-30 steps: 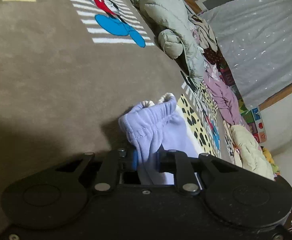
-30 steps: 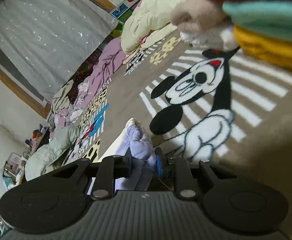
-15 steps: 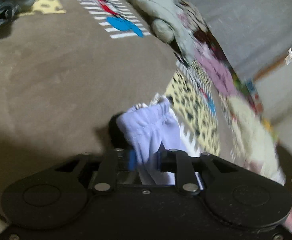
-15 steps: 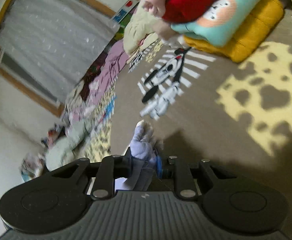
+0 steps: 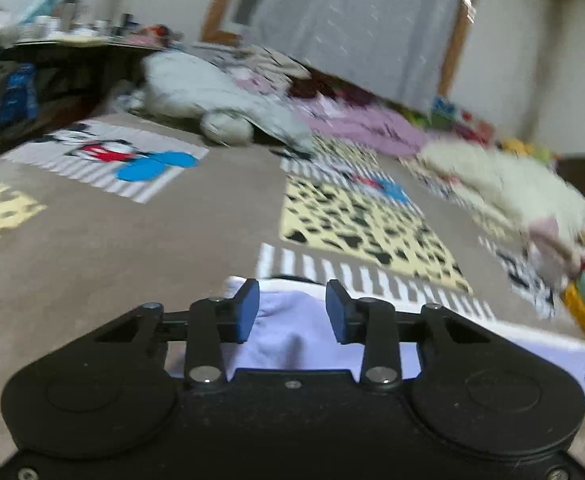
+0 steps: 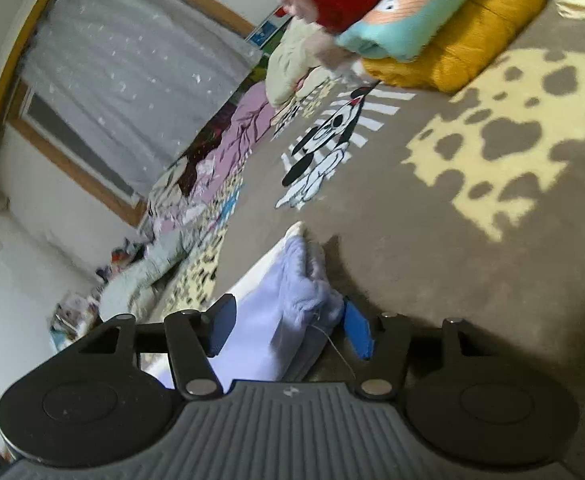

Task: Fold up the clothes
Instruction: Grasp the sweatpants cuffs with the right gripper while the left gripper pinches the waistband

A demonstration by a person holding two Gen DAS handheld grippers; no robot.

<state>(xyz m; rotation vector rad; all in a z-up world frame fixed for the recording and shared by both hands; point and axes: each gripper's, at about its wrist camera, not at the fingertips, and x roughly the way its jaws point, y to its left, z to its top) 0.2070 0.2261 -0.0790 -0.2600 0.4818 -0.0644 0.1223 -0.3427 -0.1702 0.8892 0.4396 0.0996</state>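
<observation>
lavender garment lies right under both grippers

your left gripper point(image 5: 292, 310) and right gripper point(image 6: 290, 326) both stand spread, gripping nothing. the lavender garment point(image 5: 300, 336) lies on the brown blanket point(image 5: 132, 248), directly beneath them, its length running between your hands.

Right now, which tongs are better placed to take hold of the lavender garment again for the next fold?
Probably the right tongs: they stand open with a bunched edge of the lavender garment between the pads. The left tongs, also open, hover over flat cloth with no edge to pinch.
</observation>
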